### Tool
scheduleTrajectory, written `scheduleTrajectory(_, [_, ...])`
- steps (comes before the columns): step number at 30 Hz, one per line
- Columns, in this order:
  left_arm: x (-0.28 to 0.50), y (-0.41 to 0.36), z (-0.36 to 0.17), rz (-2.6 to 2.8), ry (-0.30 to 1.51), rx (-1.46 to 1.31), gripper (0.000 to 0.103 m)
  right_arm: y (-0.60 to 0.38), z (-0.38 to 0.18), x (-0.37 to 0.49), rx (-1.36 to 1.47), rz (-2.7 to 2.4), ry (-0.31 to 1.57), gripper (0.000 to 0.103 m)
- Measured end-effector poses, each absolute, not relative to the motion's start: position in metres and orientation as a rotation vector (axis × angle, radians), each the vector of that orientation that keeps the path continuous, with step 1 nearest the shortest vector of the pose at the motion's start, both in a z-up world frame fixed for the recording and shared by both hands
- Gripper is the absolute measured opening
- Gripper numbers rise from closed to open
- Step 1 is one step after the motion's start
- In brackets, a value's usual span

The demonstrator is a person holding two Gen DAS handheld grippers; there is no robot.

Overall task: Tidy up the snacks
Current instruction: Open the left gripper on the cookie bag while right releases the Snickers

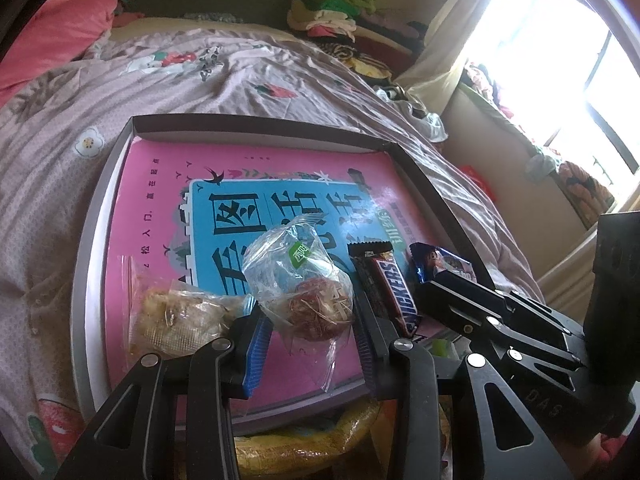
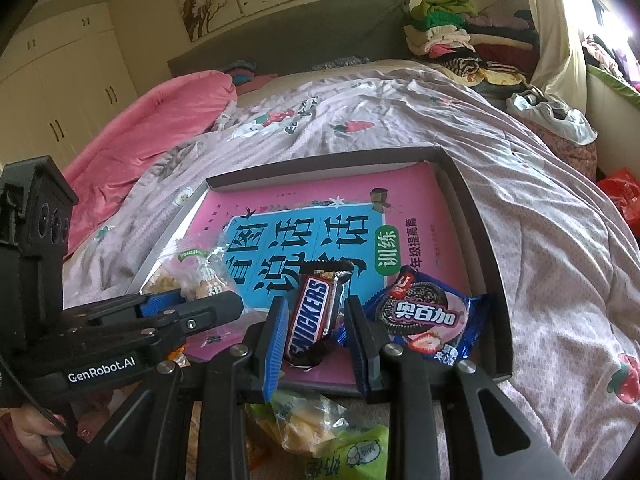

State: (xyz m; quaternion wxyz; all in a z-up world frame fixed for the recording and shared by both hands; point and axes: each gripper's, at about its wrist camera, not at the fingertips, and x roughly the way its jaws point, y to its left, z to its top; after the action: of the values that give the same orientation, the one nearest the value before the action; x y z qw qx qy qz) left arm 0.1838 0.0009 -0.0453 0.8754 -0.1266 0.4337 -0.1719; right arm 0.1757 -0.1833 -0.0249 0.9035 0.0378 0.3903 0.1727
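Observation:
A shallow dark-rimmed box (image 1: pixel 256 122) (image 2: pixel 472 208) lies on the bed with a pink and blue book as its floor. In it lie a yellowish pastry bag (image 1: pixel 176 316) (image 2: pixel 192 280), a clear bag with a reddish bun (image 1: pixel 308 292), a Snickers bar (image 1: pixel 394 288) (image 2: pixel 314 316) and a blue cookie pack (image 2: pixel 428 316) (image 1: pixel 440 260). My left gripper (image 1: pixel 312 332) is open, its fingers either side of the bun bag. My right gripper (image 2: pixel 318 336) is open, its fingers either side of the Snickers bar's near end.
More snack bags lie in front of the box: a yellow one (image 1: pixel 304 444) and a green and yellow one (image 2: pixel 320 436). The pink floral quilt (image 2: pixel 400 120) surrounds the box. Folded clothes (image 2: pixel 452 28) are piled at the bed head. A window is at the right.

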Motion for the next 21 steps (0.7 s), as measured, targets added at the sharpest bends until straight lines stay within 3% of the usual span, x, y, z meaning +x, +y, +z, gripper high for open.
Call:
scheduleTrajectory(15, [0.187, 0.0046, -0.0478, -0.343, 0.912, -0.277, 0.043, -0.1886, -0.0219, 0.1748, 0.087, 0.345, 0.809, 0.03])
scheduleTrajectory(21, [0.187, 0.0057, -0.0464, -0.329, 0.91, -0.28, 0.052, -0.1893, -0.0207, 0.175, 0.089, 0.344, 0.81, 0.029])
